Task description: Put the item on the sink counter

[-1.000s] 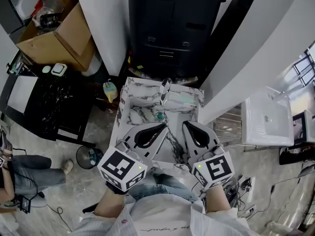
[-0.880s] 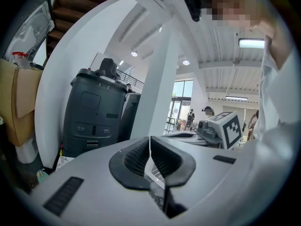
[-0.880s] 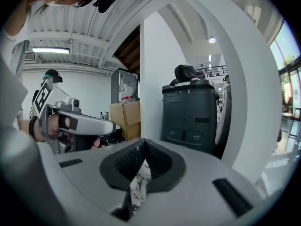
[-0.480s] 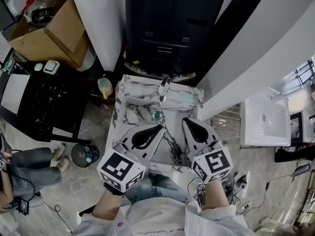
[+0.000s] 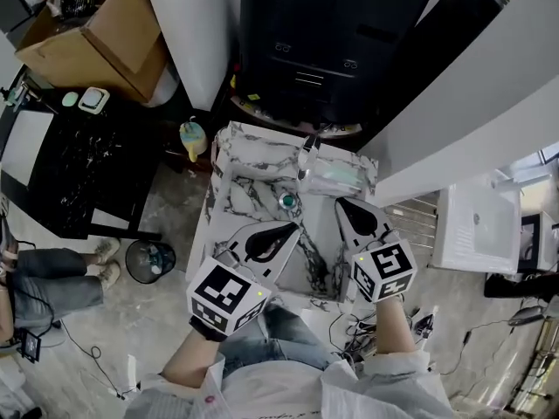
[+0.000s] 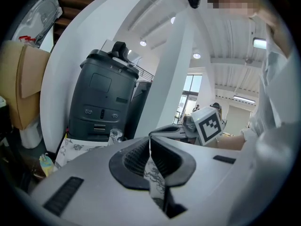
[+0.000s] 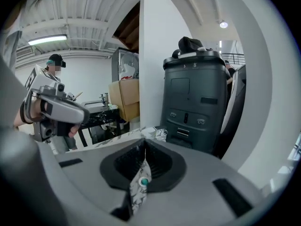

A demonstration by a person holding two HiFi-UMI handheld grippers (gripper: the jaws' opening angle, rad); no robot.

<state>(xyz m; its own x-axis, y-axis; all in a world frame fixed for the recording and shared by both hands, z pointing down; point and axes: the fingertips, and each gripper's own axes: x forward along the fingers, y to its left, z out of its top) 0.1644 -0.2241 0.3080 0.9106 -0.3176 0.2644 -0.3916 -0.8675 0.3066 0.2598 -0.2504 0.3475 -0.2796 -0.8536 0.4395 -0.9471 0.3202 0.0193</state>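
**Both claws empty over the sink, reach not yet made**

The left claw [image 5: 293, 228] and the right claw [image 5: 341, 204] hang side by side above the near edge of the white, grey-veined marble sink table [image 5: 248, 161]. Each is pressed together with nothing pinched. Through the slit of the right one, only marble and the small teal drain plug [image 5: 286, 201] in the basin show.

The only loose thing on the table is a clear, crinkled plastic item [image 5: 337, 180]. It lies at the back right, just beside the chrome faucet [image 5: 306, 156] and apart from both claws. What it is exactly I cannot tell.

If that is the task's thing, it seems to rest on the table already. Otherwise this reads as the approach step. The next move would call for spreading one claw, probably the nearer right one, and carrying it forward over the basin. It should then close gently, since thin plastic is likely to buckle or slip.
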